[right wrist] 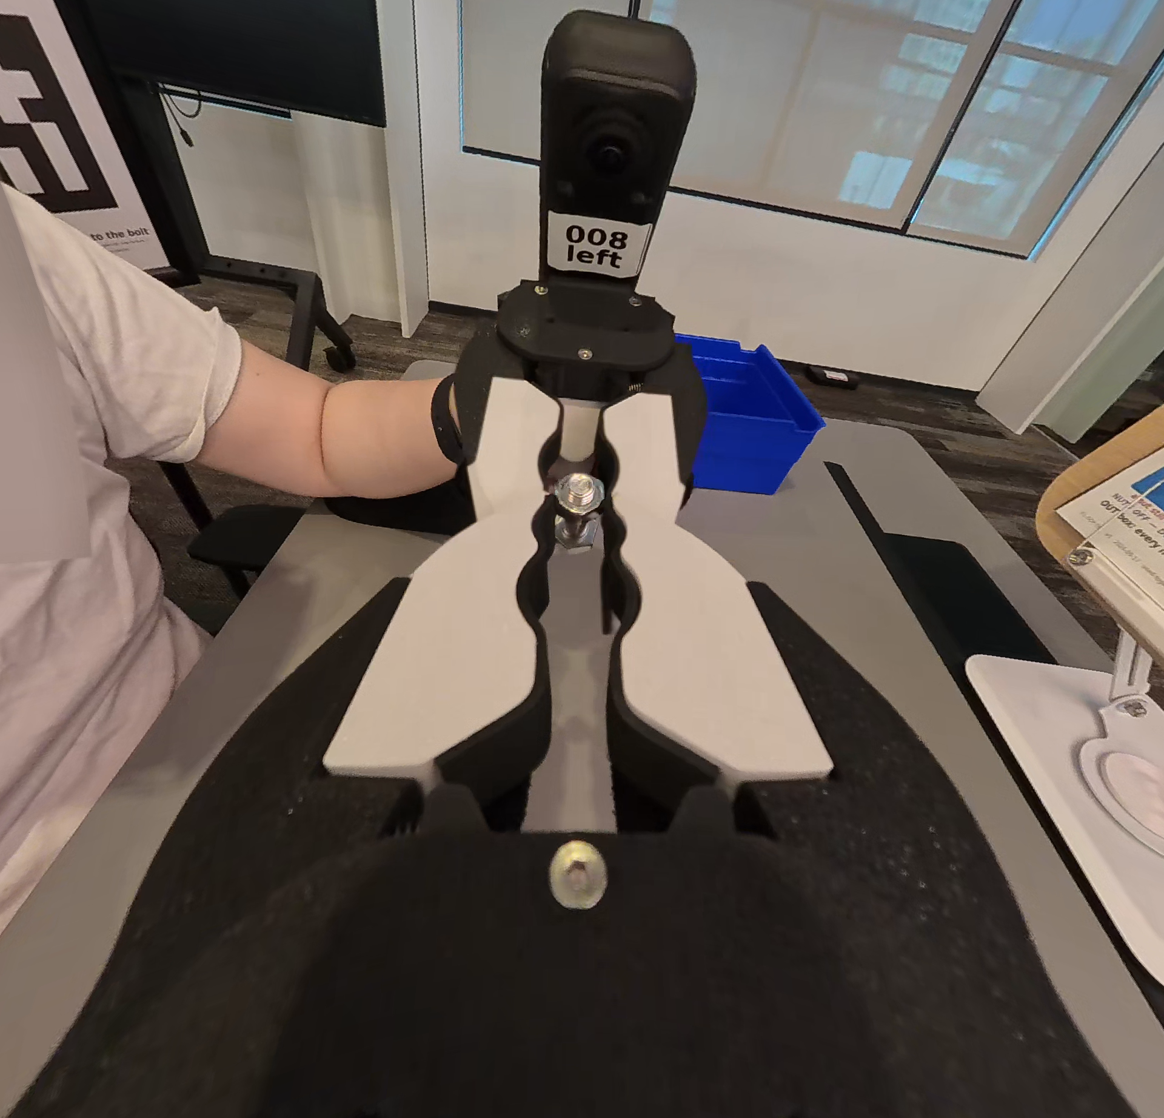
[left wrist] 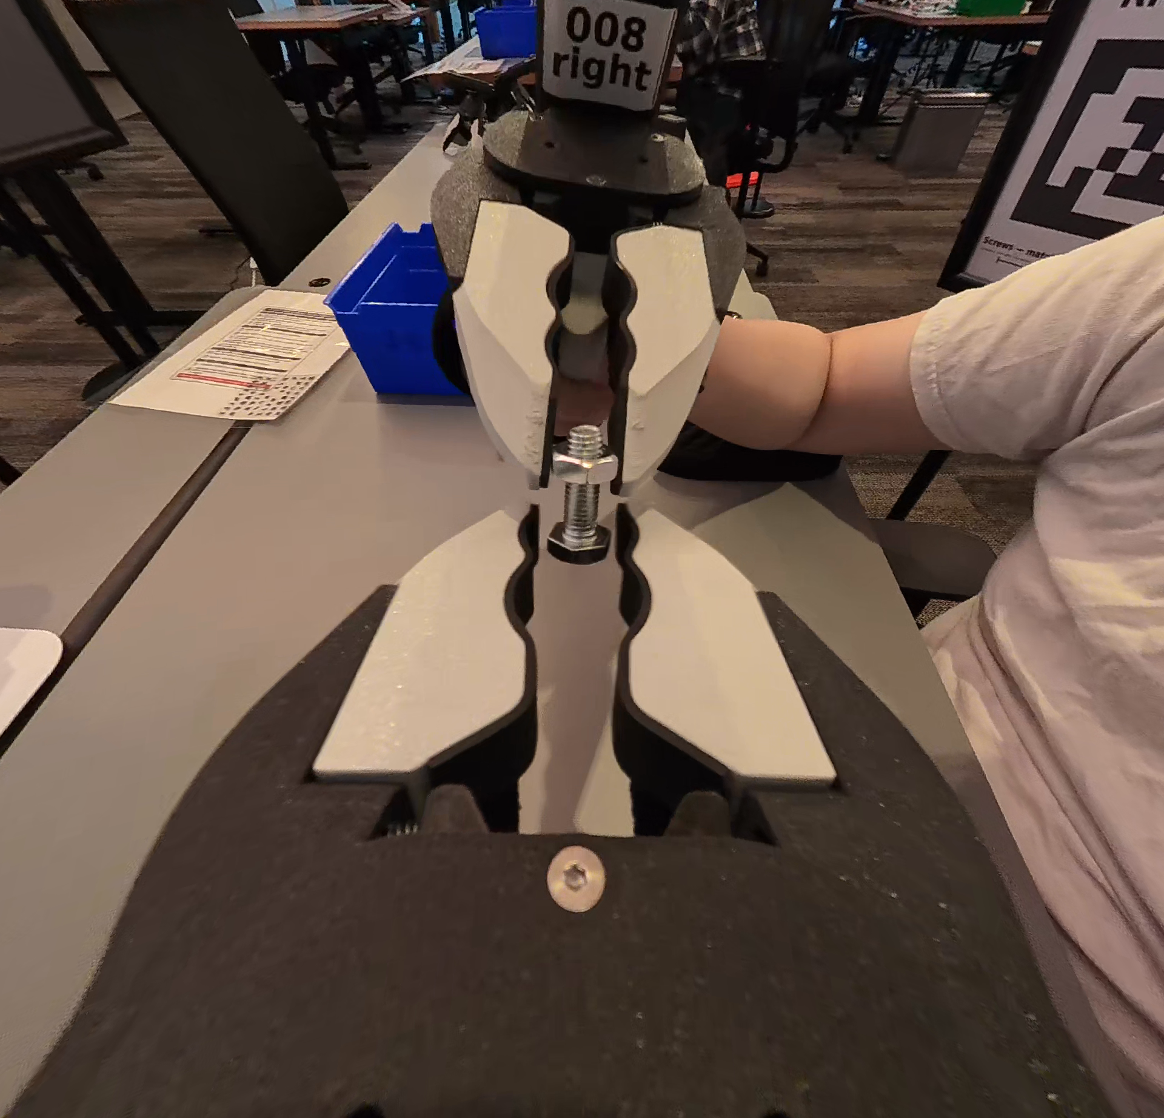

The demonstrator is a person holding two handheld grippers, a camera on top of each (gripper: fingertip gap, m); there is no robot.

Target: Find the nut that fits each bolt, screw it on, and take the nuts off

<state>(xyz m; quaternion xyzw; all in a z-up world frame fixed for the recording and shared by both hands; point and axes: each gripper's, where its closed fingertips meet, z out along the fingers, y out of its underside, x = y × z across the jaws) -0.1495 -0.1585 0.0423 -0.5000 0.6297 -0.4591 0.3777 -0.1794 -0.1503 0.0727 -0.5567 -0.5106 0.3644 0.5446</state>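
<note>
In the left wrist view, the left gripper (left wrist: 576, 511) is holding the hex head of the bolt (left wrist: 576, 521) between its fingertips, jaws clenched on it above the grey table (left wrist: 315, 521). The bolt's threaded shank is pointing away from the camera. Just beyond the bolt head, the right gripper (left wrist: 582, 467) is facing the camera with its jaws clamped on the nut (left wrist: 582, 465), which is sitting partway along the thread. Left of the bolt and farther off, a blue bin (left wrist: 390, 313) is resting on the table, with a printed sheet (left wrist: 252, 357) lying left of the bin. Behind the bolt, an office of wooden desks (left wrist: 315, 17) and black chairs is stretching back over dark carpet.

In the right wrist view, the right gripper (right wrist: 576, 497) is gripping the nut (right wrist: 578, 495) on the bolt (right wrist: 574, 536), the thread end facing the camera. The left gripper (right wrist: 574, 543) is pinching the bolt head just beyond. Right of the bolt, the blue bin (right wrist: 749, 420) is standing on the table (right wrist: 882, 521); large windows (right wrist: 882, 80) and a dark screen (right wrist: 239, 29) are filling the wall behind.
</note>
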